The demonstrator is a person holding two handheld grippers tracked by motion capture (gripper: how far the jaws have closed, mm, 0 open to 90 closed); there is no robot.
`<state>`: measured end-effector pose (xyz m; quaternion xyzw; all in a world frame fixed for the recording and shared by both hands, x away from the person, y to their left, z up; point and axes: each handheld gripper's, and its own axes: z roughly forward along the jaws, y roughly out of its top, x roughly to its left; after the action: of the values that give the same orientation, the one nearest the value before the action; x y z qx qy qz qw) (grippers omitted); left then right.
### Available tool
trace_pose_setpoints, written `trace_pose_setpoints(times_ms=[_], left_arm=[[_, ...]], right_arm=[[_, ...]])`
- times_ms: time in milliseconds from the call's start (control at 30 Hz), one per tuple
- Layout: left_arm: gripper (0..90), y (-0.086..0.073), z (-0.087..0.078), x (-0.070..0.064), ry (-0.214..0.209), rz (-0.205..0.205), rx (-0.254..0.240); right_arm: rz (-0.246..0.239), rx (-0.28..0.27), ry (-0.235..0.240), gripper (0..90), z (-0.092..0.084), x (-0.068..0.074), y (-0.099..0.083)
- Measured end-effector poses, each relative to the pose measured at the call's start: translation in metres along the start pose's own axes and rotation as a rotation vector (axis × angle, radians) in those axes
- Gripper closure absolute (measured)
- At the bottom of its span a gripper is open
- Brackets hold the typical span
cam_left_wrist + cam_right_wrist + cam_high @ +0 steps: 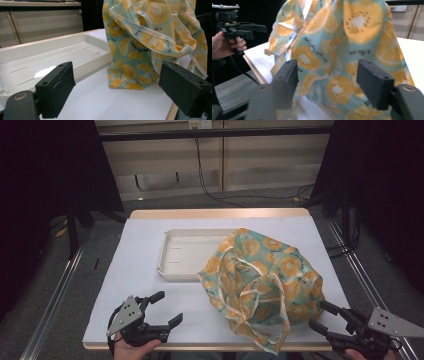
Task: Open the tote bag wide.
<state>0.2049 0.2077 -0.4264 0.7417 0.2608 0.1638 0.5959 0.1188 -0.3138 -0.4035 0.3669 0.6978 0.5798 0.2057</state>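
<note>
Both tools stand open and empty: the left tool (pixel 162 309) near the white tray (pixel 187 254), the right tool (pixel 321 316) just beside the fruit-print bag (pixel 260 280) on the counter (pixel 145 295)

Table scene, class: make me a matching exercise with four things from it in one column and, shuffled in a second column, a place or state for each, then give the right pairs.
Column one:
1. tray
2. fruit-print bag
3. left gripper
4. right gripper

Column two:
A. jaws open beside the bag's near right corner
B. white and empty, partly behind the bag
C. jaws open over the table's near left part, apart from the bag
D. standing slumped on the white table, handles hanging toward the near edge

Pairs: 1-B, 2-D, 3-C, 4-A
</note>
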Motion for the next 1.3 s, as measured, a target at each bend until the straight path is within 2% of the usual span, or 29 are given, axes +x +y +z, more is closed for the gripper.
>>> trace_pose_setpoints(times_ms=[100, 167, 233, 333, 367, 433, 567, 700, 800, 867, 1000, 1033, 1067, 1100, 1233, 1300], left_arm=[[15.8, 0.002, 0.0, -0.002, -0.009, 0.031, 0.007], [17.5, 0.001, 0.0, -0.004, -0.024, 0.023, 0.0], [18.6, 0.001, 0.001, -0.005, -0.031, 0.03, 0.001], [21.5, 0.002, 0.002, -0.006, -0.049, 0.034, 0.008], [25.0, 0.001, 0.003, -0.006, -0.057, 0.038, 0.014], [24.8, 0.0, 0.005, -0.006, -0.063, 0.037, 0.022], [24.5, -0.001, 0.006, -0.008, -0.064, 0.047, 0.029], [27.2, -0.002, 0.005, -0.007, -0.082, 0.01, 0.017], [28.2, -0.001, 0.006, -0.007, -0.072, 0.006, 0.013], [28.8, 0.0, 0.007, -0.006, -0.076, 0.029, 0.025], [29.4, 0.0, 0.011, -0.008, -0.096, 0.029, 0.033], [29.6, 0.0, 0.012, -0.009, -0.109, 0.025, 0.033], [29.6, 0.001, 0.013, -0.008, -0.122, 0.033, 0.042], [29.6, 0.001, 0.014, -0.01, -0.111, 0.023, 0.033], [31.4, 0.003, 0.016, -0.013, -0.13, 0.032, 0.041], [32.8, 0.003, 0.018, -0.013, -0.133, 0.038, 0.043]], right_arm=[[-0.018, -0.007, 0.026, 36.8, 0.001, 0.003, 0.01], [-0.033, -0.001, 0.047, 38.4, 0.003, 0.007, 0.02], [-0.073, -0.005, 0.055, 39.9, 0.007, 0.012, 0.03], [-0.087, 0.016, 0.089, 42.4, 0.019, 0.016, 0.043], [-0.083, 0.035, 0.125, 44.2, 0.028, 0.017, 0.051], [-0.093, 0.034, 0.129, 44.9, 0.031, 0.017, 0.053], [-0.132, 0.024, 0.17, 47.9, 0.046, 0.019, 0.07], [-0.154, 0.041, 0.17, 48.3, 0.06, 0.018, 0.082], [-0.157, 0.066, 0.167, 48.3, 0.073, 0.015, 0.086], [-0.159, 0.074, 0.164, 48.2, 0.081, 0.012, 0.089], [-0.164, 0.071, 0.175, 44.3, 0.093, 0.008, 0.095], [-0.163, 0.072, 0.194, 41.8, 0.099, 0.009, 0.099], [-0.163, 0.072, 0.194, 41.8, 0.099, 0.009, 0.099], [-0.168, 0.076, 0.2, 41.8, 0.102, 0.01, 0.1], [-0.196, 0.109, 0.207, 41.5, 0.115, 0.013, 0.101], [-0.198, 0.113, 0.216, 46.5, 0.122, 0.012, 0.1]])
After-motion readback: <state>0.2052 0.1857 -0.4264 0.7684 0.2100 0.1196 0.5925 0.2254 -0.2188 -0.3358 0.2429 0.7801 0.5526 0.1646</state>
